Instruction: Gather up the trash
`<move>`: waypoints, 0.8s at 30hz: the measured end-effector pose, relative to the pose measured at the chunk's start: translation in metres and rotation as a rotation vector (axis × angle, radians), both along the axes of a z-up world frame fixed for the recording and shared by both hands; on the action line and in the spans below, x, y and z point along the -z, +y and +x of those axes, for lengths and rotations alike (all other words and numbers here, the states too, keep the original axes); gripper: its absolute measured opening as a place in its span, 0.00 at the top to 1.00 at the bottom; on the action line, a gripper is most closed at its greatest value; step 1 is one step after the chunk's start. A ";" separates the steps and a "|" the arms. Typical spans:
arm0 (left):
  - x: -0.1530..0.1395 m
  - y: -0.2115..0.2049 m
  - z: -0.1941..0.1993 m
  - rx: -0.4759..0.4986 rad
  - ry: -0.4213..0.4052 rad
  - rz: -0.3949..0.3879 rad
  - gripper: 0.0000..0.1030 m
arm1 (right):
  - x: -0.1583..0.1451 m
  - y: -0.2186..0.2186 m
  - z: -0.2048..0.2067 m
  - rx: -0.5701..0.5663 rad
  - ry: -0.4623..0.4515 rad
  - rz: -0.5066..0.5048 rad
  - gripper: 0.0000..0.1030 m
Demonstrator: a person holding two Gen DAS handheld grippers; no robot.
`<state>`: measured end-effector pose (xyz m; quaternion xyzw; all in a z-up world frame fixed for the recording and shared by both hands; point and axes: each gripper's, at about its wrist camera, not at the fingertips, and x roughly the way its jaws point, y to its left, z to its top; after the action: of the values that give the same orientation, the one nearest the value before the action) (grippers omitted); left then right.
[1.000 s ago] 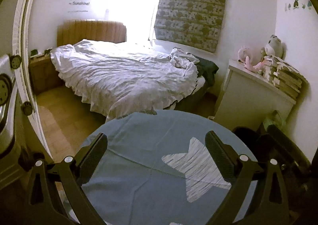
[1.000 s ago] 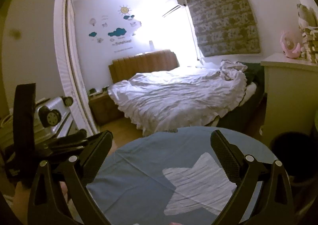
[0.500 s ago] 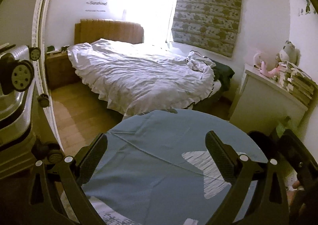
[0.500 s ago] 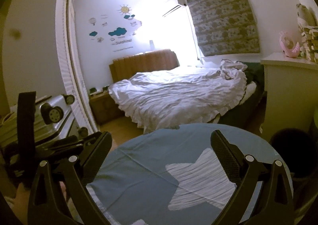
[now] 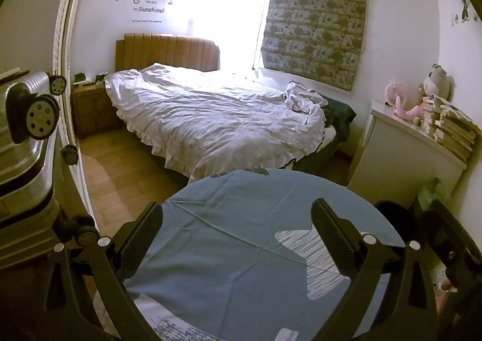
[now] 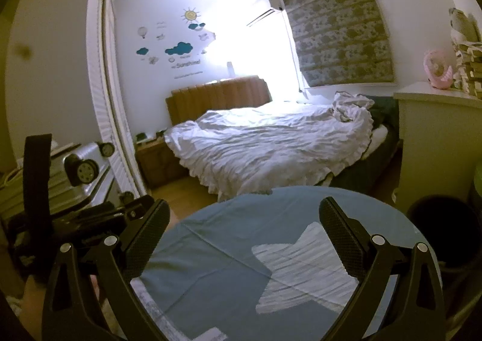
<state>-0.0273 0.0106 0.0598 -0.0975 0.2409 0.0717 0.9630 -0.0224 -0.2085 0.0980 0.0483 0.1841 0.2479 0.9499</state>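
Both grippers over round tabletop, fingers wide, holding nothing.

Left gripper (image 5: 236,238) and right gripper (image 6: 245,238) hover side by side above the blue star-print cloth (image 6: 271,253) covering the tabletop. No trash visible on it; can't tell where any lies. Dark bin (image 6: 436,229) on floor right of the tabletop, beside white cabinet (image 6: 436,142). Unmade bed (image 5: 217,121) far centre; silver suitcase (image 5: 24,142) near left.

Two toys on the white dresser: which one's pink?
The pink toy, lying low at the dresser's bed-side end. The other, a grey-white plush, sits upright behind it, next to the book stack.
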 end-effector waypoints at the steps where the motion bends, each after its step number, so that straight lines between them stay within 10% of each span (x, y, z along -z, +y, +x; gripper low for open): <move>1: -0.001 0.000 0.000 0.002 -0.001 -0.001 0.05 | 0.000 -0.001 0.000 0.001 0.001 0.000 0.05; 24: 0.000 0.002 -0.001 0.015 0.015 -0.005 0.05 | 0.006 -0.002 -0.004 0.012 0.014 0.002 0.05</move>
<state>-0.0285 0.0121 0.0597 -0.0976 0.2491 0.0644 0.9614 -0.0264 -0.2104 0.0920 0.0523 0.1903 0.2421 0.9500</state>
